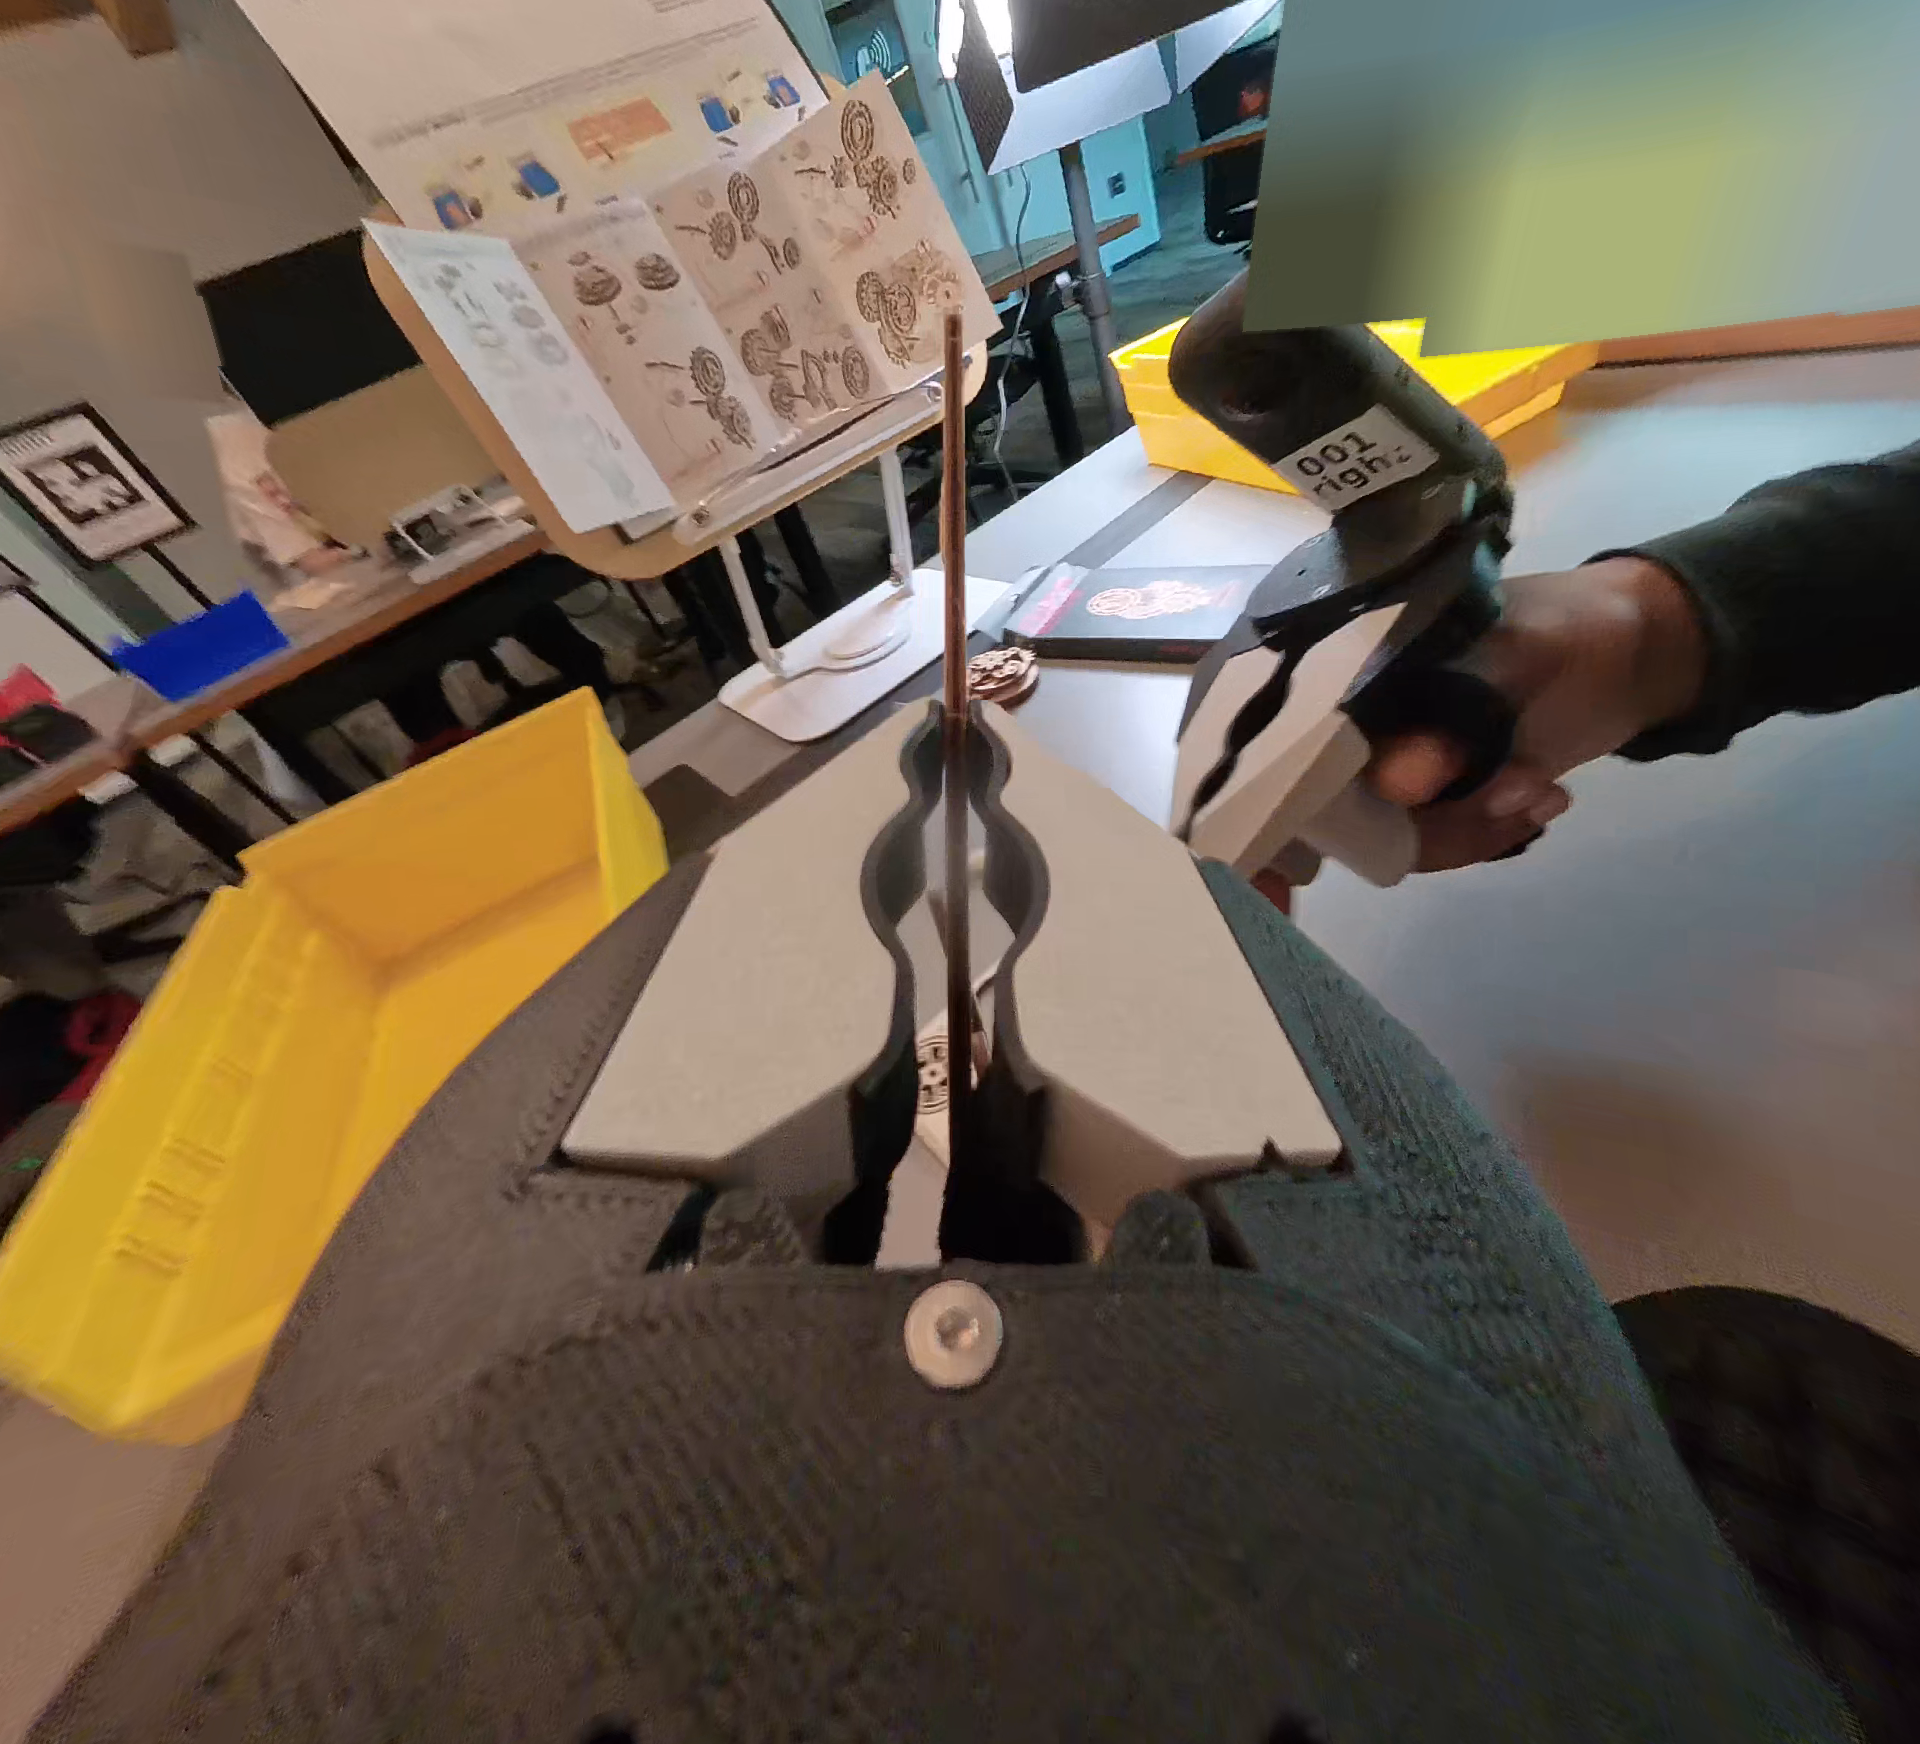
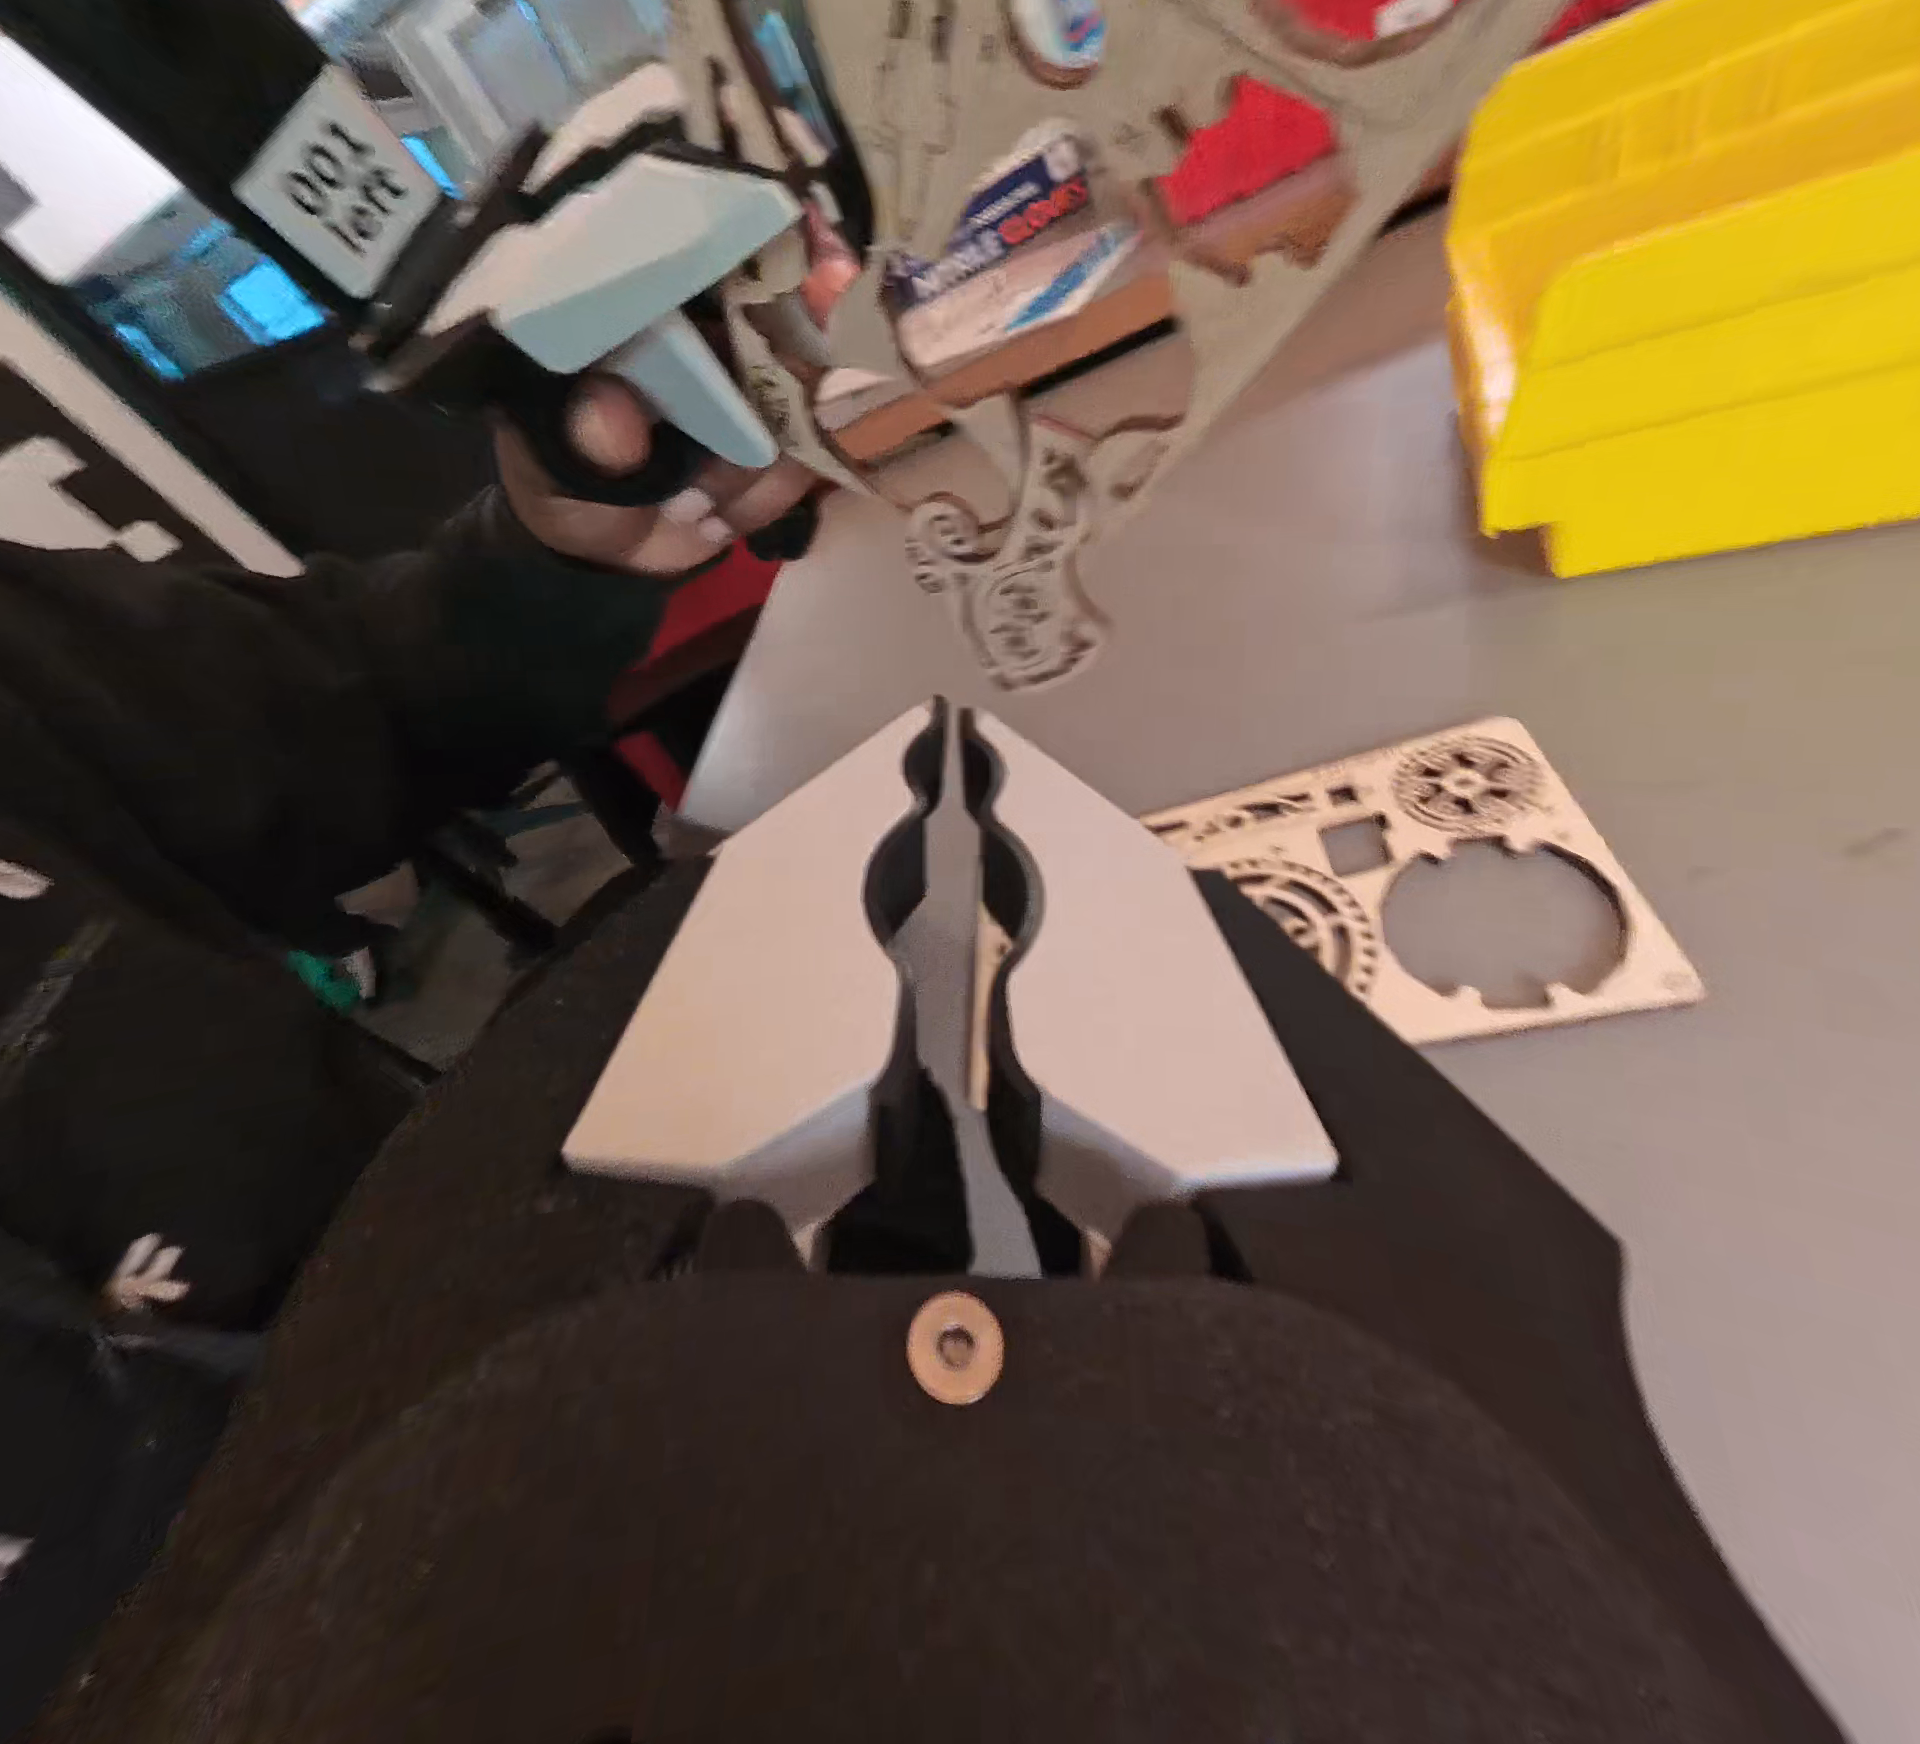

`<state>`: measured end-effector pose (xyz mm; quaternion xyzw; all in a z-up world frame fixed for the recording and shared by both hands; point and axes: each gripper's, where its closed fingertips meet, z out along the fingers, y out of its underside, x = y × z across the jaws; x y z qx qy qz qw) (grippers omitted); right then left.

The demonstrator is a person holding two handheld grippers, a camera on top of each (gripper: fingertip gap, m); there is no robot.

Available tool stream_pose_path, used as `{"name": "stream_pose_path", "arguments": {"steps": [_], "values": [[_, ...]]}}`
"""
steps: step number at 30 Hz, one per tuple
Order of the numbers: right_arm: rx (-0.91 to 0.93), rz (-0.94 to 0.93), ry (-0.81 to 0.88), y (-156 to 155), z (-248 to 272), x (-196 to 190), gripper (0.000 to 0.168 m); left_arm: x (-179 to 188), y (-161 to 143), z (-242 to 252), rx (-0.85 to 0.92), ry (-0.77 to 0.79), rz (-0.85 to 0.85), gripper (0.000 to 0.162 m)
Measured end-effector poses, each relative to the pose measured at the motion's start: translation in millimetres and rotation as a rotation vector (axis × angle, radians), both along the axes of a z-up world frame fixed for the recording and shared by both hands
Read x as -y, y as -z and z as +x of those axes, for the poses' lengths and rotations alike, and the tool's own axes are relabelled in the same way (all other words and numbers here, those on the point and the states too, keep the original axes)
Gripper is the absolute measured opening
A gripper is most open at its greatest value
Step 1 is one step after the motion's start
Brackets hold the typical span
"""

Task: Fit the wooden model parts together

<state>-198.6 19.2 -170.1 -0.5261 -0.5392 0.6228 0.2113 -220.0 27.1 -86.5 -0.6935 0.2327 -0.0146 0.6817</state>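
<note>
My left gripper is shut on a thin wooden parts sheet, which I see edge-on, standing up from the pads. The right wrist view shows the same sheet as a broad laser-cut panel with cut-out holes, held in the air by the left gripper. My right gripper is shut with nothing between its pads, above the grey table. It also shows in the left wrist view, to the right of the sheet. A second parts sheet lies flat on the table. A small wooden gear assembly sits on the table beyond the left fingertips.
A yellow bin stands at the left. More yellow bins stand at the table's far right. An instruction booklet rests on a white stand behind, and a black box lies beside it. The table's left edge runs just left of my right gripper. Tip to tip, the grippers are about 9 cm apart.
</note>
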Motion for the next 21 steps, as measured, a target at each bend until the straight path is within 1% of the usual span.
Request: {"name": "stream_pose_path", "arguments": {"steps": [1,2,3,4,5,6,7,8,12,13,15,16,19,20,21], "values": [[0.018,0.026,0.026,7.0,-2.5,-4.7,0.021,-0.6,0.5,2.7,0.033,0.014,-0.004,0.001],[0.041,0.032,0.027,13.7,-5.3,-4.8,0.051,-0.8,-1.6,6.2,0.063,0.029,0.003,0.002],[0.058,0.005,0.007,18.4,-7.7,-0.8,0.071,-0.5,-4.8,11.2,0.097,0.051,0.013,0.002],[0.058,-0.038,-0.011,20.2,-10.2,3.3,0.081,0.1,-8.7,17.3,0.140,0.082,0.018,0.002],[0.045,-0.080,-0.022,20.0,-12.8,6.2,0.084,0.7,-13.0,23.7,0.190,0.114,0.024,0.002],[0.029,-0.130,-0.049,17.4,-12.9,10.5,0.075,0.9,-16.8,28.8,0.231,0.138,0.033,0.001],[0.010,-0.188,-0.096,11.3,-9.6,15.9,0.047,0.4,-19.3,32.1,0.247,0.150,0.046,0.001],[0.003,-0.238,-0.140,5.8,-5.2,19.8,0.026,-0.5,-21.7,33.1,0.242,0.149,0.069,0.002],[0.032,-0.325,-0.179,-0.9,13.5,15.6,0.017,-0.7,-28.5,34.2,0.173,0.144,0.153,0.002],[0.045,-0.355,-0.187,-1.5,20.1,14.0,0.003,-1.1,-26.8,34.9,0.125,0.137,0.170,0.002],[0.106,-0.391,-0.162,6.4,31.7,6.0,0.002,-1.3,-20.1,39.2,0.031,0.137,0.189,0.001],[0.100,-0.389,-0.165,7.1,39.1,3.3,0.002,0.2,-16.1,44.3,0.004,0.162,0.189,0.002],[0.027,-0.425,-0.211,-7.9,62.2,1.2,0.002,-3.8,2.2,52.2,-0.112,0.169,0.184,0.002],[0.017,-0.430,-0.208,-12.1,68.3,-0.9,0.002,-6.5,9.8,53.3,-0.163,0.160,0.185,0.001],[0.050,-0.394,-0.174,-8.1,71.9,-5.3,0.002,-10.9,17.8,51.5,-0.219,0.129,0.181,0.001]]}}
